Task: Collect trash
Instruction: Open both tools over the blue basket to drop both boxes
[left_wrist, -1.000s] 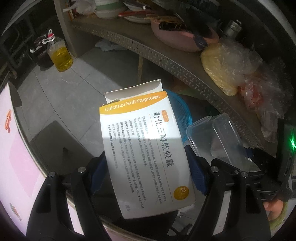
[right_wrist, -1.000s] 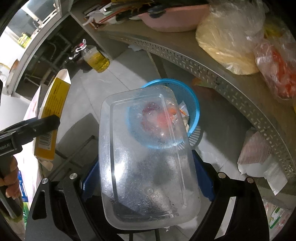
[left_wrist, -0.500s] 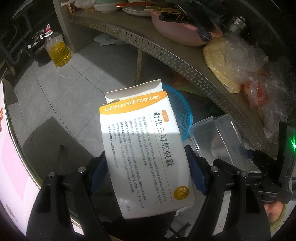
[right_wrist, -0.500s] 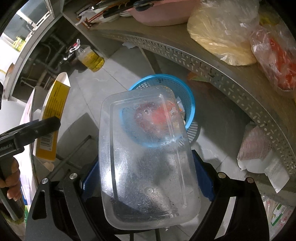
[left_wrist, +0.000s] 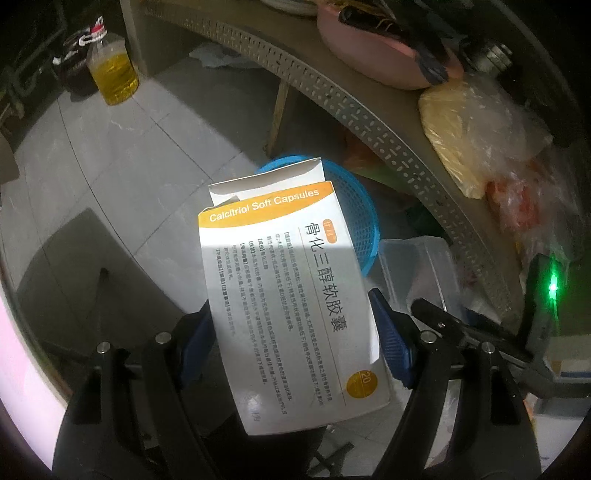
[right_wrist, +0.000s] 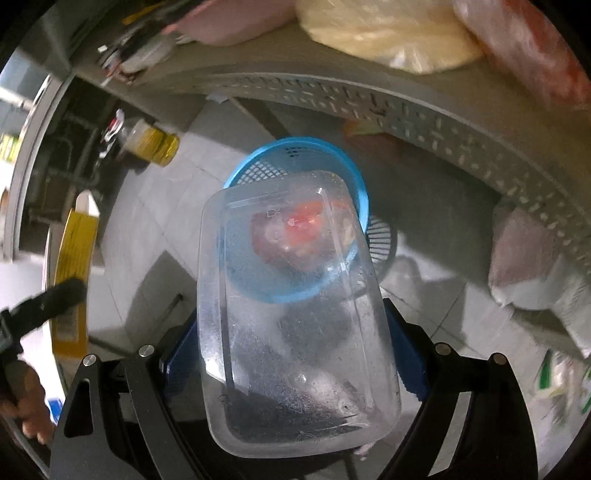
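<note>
My left gripper (left_wrist: 291, 343) is shut on a white and orange medicine box (left_wrist: 288, 288), its blue pads pressing both long sides. Behind the box's top edge stands a blue mesh wastebasket (left_wrist: 354, 218) on the floor. My right gripper (right_wrist: 291, 350) is shut on a clear plastic food container (right_wrist: 295, 332), held above the same wastebasket (right_wrist: 295, 155), which holds red and white scraps seen through the plastic. In the left wrist view the clear container (left_wrist: 417, 273) shows to the right with the right gripper. At the left of the right wrist view are the medicine box (right_wrist: 75, 254) and a left finger (right_wrist: 55, 299).
A perforated metal shelf edge (left_wrist: 369, 122) curves over the basket, bearing a pink basin (left_wrist: 369, 51) and plastic bags (left_wrist: 472, 136). A bottle of yellow oil (left_wrist: 112, 70) stands on the grey tiled floor (left_wrist: 129, 177). Crumpled paper and wrappers (right_wrist: 532, 273) lie right of the basket.
Both grippers have sunk toward the blue wastebasket, which looks larger and nearer. The right one rolled, tilting the clear container. Both grips are unchanged.
</note>
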